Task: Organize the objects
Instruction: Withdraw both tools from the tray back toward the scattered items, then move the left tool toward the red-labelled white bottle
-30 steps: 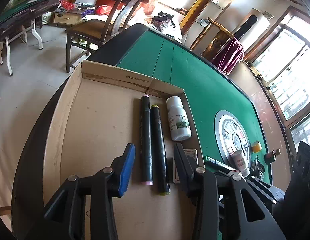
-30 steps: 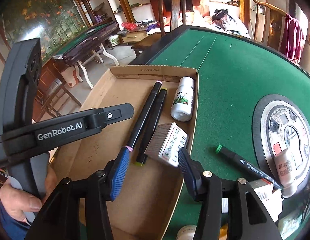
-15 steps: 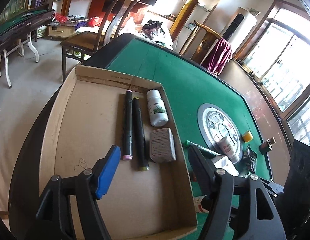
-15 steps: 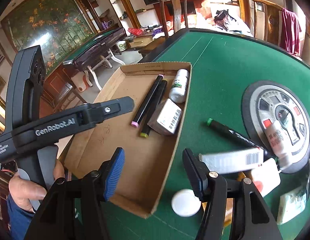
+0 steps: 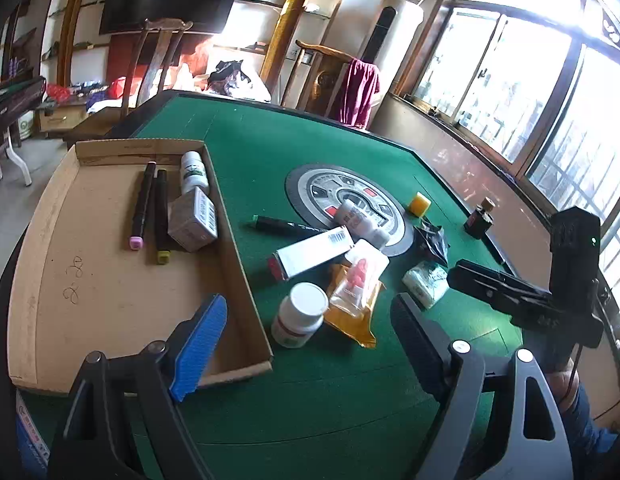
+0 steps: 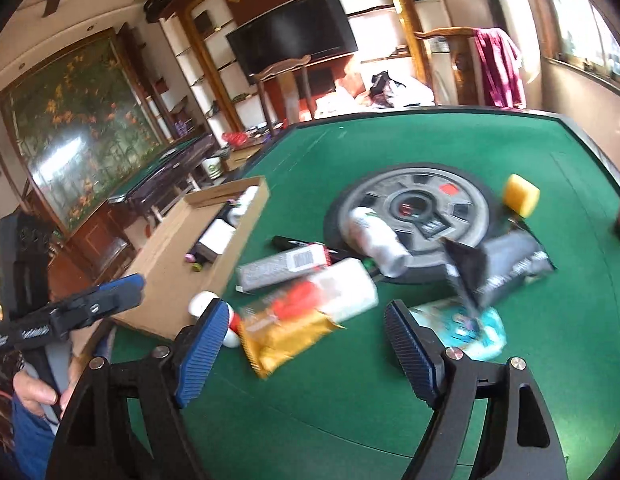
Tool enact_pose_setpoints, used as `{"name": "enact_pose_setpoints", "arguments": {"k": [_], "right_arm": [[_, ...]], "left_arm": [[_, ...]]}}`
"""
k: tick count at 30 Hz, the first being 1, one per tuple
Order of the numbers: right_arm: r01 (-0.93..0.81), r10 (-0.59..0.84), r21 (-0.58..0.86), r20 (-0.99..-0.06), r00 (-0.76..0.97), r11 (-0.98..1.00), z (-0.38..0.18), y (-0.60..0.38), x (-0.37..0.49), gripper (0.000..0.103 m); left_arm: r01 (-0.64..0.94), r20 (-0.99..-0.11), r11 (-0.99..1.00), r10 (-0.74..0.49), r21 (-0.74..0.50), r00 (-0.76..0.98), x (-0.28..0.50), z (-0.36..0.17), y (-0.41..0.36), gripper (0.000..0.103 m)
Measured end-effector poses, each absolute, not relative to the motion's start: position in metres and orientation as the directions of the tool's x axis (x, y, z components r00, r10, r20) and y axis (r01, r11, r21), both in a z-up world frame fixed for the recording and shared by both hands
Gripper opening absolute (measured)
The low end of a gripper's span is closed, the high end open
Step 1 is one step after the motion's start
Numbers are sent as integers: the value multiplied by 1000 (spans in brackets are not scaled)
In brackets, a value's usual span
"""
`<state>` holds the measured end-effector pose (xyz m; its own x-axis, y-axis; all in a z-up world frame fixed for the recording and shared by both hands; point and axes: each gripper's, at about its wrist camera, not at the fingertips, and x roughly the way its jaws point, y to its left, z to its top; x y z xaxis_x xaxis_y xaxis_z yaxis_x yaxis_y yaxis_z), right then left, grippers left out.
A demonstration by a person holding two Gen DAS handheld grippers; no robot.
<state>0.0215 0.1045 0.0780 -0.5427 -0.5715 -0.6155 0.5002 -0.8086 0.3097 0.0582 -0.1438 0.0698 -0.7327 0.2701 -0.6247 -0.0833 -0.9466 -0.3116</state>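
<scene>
The left gripper (image 5: 310, 344) is opening wide and holding nothing. A white bottle (image 5: 300, 314) is standing just ahead, beside the box (image 5: 238, 248). The right gripper (image 6: 306, 344) is opening wide too, empty, with an orange packet (image 6: 286, 330) lying between its fingers.

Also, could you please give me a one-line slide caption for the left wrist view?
Left gripper, jaws opening and empty, faces loose items on green table beside cardboard tray holding two markers.
</scene>
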Motion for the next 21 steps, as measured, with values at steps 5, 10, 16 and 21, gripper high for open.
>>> {"name": "enact_pose_setpoints", "arguments": {"k": [5, 10, 16, 21], "right_arm": [[460, -582, 364, -599, -550, -810, 58, 138, 13, 84], [462, -633, 434, -572, -522, -773, 56, 148, 10, 84], [468, -633, 428, -561, -533, -773, 58, 150, 12, 84], [452, -632, 442, -559, -536, -775, 57, 154, 8, 84]], "left_arm": [[-110, -611, -971, 221, -214, -760, 62, 66, -118, 83], [-123, -642, -980, 196, -158, -741, 44, 61, -104, 83], [-140, -677, -975, 221, -173, -702, 27, 48, -94, 83], [-290, -636, -923, 385, -253, -669, 53, 51, -73, 83]]}}
